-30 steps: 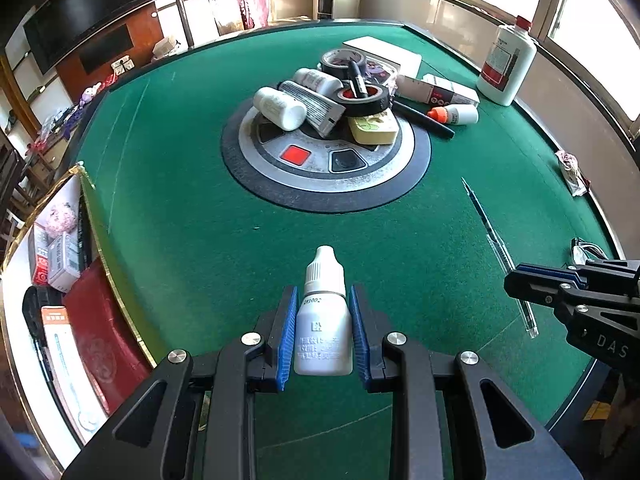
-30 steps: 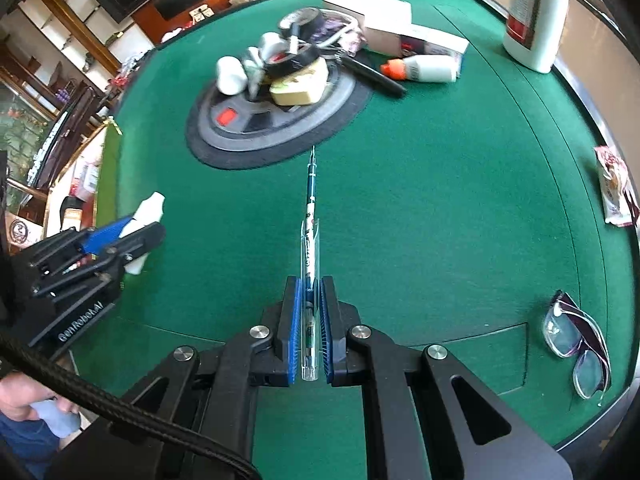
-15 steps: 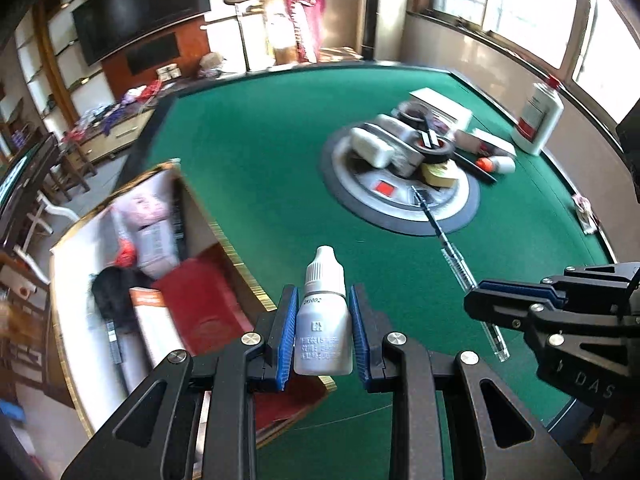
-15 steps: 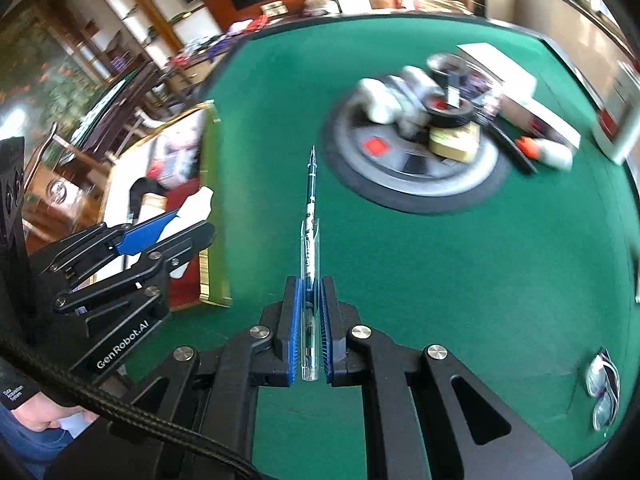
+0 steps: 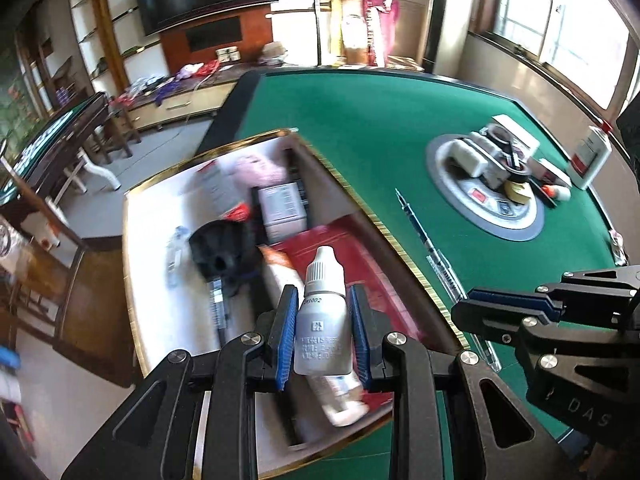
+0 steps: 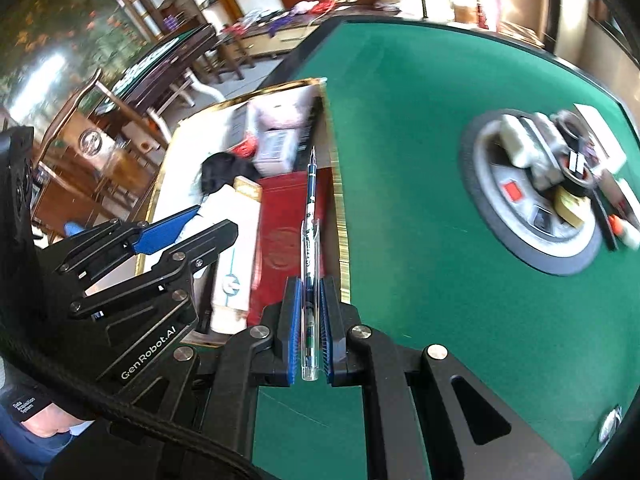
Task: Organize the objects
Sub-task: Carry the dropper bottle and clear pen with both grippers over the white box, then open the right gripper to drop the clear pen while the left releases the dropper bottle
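Both grippers tilt downward: left gripper (image 5: 323, 334) clamps a dropper bottle (image 5: 323, 320) over the gold-rimmed box (image 5: 132, 264) of clutter; right gripper (image 6: 310, 334) pinches a pen (image 6: 309, 240).

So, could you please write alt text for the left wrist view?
The left hand-held gripper grips a small white dropper bottle above an open gold-edged box of assorted items, beside a green felt table. At right, the right hand-held gripper holds a pen.
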Demonstrator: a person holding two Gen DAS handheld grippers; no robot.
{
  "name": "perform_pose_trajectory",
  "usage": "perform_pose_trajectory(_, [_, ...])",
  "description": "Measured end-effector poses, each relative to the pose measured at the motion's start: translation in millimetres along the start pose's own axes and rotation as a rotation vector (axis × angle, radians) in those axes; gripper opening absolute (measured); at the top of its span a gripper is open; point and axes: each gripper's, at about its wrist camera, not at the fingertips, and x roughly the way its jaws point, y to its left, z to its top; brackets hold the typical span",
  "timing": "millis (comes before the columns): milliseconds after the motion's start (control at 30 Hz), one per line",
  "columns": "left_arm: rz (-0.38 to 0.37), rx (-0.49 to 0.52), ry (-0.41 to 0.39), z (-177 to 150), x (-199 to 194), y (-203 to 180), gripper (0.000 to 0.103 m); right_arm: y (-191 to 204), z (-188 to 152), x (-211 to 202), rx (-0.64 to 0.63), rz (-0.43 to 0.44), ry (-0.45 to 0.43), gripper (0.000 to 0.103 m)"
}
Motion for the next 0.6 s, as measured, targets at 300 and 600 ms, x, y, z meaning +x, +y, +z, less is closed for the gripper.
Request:
perform_pose_trajectory(300, [0.054,-0.062,0.021,-15.3,6.5,51.0,0.022,47.2,8.0,36.4,-0.075,0.039,0.049,0.007])
perform_pose_trajectory(600, [0.085,-0.082,0.049,-26.6,18.4,72.0,0.022,70.2,7.4,62.1,-0.125,0.042,0.09,0.008])
